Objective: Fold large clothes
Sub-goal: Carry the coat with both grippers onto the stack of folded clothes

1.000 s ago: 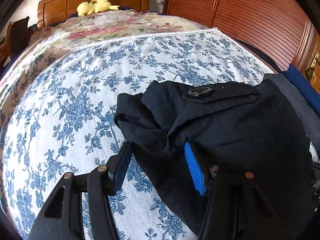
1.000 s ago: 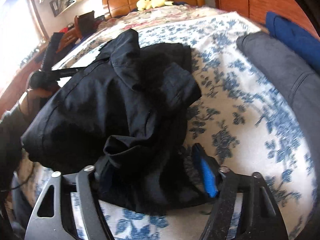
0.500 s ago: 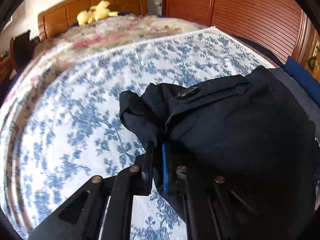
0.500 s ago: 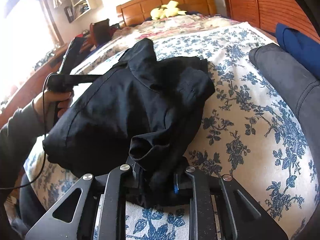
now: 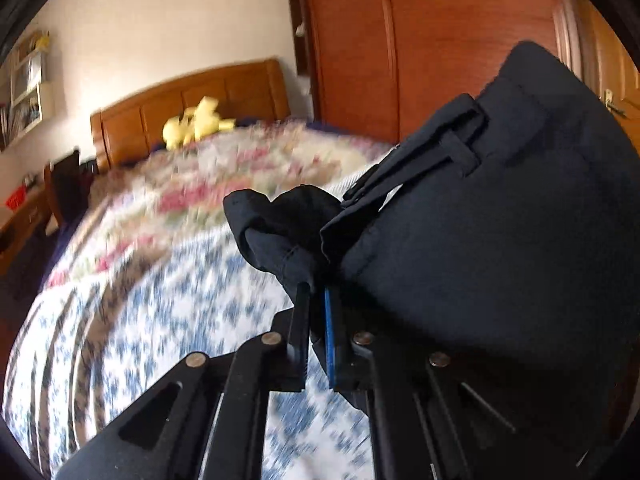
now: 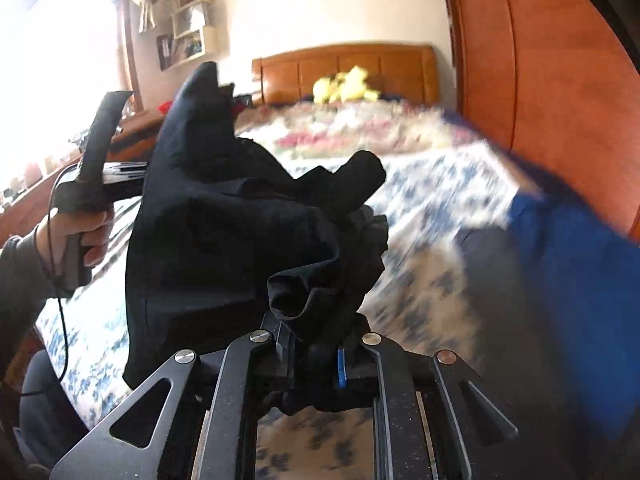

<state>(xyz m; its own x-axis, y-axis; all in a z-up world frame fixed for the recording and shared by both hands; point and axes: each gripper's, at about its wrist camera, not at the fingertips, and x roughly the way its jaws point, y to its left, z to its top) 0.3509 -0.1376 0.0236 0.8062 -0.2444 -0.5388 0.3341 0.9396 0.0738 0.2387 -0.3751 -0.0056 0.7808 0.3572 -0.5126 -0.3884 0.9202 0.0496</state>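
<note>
Wooden headboard [image 5: 192,100], red-brown wardrobe [image 5: 400,40], pale wall [image 5: 160,20], bright window [image 6: 48,60].

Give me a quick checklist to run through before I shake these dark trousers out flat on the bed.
1. Left hand-held gripper pinching the dark navy cloth trousers: ok, cloth sits between the shut pads.
2. Right hand-held gripper holding the same trousers: ok, its jaws are closing on a thick bunch of cloth.
3. Both grips on the waistband: cannot tell; a belt loop shows near the left grip only.
4. Trousers untangled: not ok, they hang crumpled between the grippers.
5. Landing space on the white bedspread with blue flowers: ok on the near part.
6. Blue folded cloth out of the way: cannot tell.
</note>
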